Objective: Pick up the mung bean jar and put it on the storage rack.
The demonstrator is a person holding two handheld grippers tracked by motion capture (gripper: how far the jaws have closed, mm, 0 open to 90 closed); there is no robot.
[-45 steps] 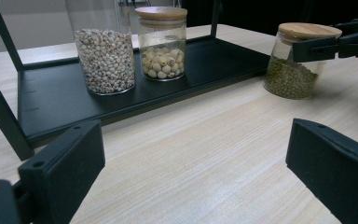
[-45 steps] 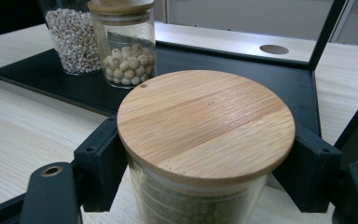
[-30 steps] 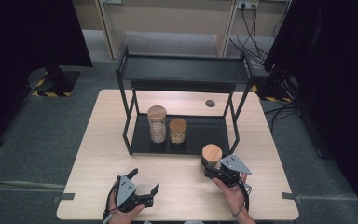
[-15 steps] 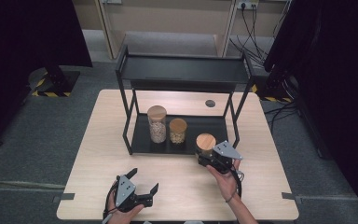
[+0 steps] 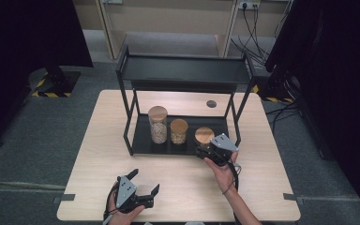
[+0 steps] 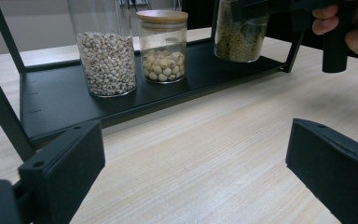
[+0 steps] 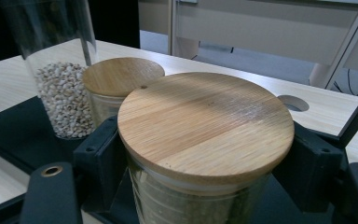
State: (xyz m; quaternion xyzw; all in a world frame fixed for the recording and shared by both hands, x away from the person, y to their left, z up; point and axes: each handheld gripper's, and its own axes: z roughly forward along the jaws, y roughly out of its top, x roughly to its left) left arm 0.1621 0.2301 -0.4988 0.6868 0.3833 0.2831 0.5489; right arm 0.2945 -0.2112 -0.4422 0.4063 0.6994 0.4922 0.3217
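I stand at a pale wooden table (image 5: 98,154) with a pair of black two-jaw tongs in each hand. The largest thing on it is a black metal two-tier rack (image 5: 183,75), which sits toward the far side of the table; I place everything else against it.

On the rack's lower shelf (image 6: 65,100) stand two glass jars with wooden lids. The taller jar (image 5: 158,124), partly filled with small pale grains, is at the shelf's left part. The shorter jar (image 5: 178,131), holding round cream-coloured seeds, stands just to the right of it, near but apart.

A third jar (image 5: 204,136), with a round wooden lid (image 7: 205,123) and green lentil-like seeds inside, is at the right end of the lower shelf, at its front edge. My right tongs (image 5: 209,149) are clenched on this jar just under the lid, one jaw on each side of the glass. In the left gripper view its base hangs clear above the shelf.

My left tongs (image 5: 145,187) rest near the table's front edge, well apart from the rack and to its front left. Their jaws stand wide apart with bare tabletop between them, grasping nothing.
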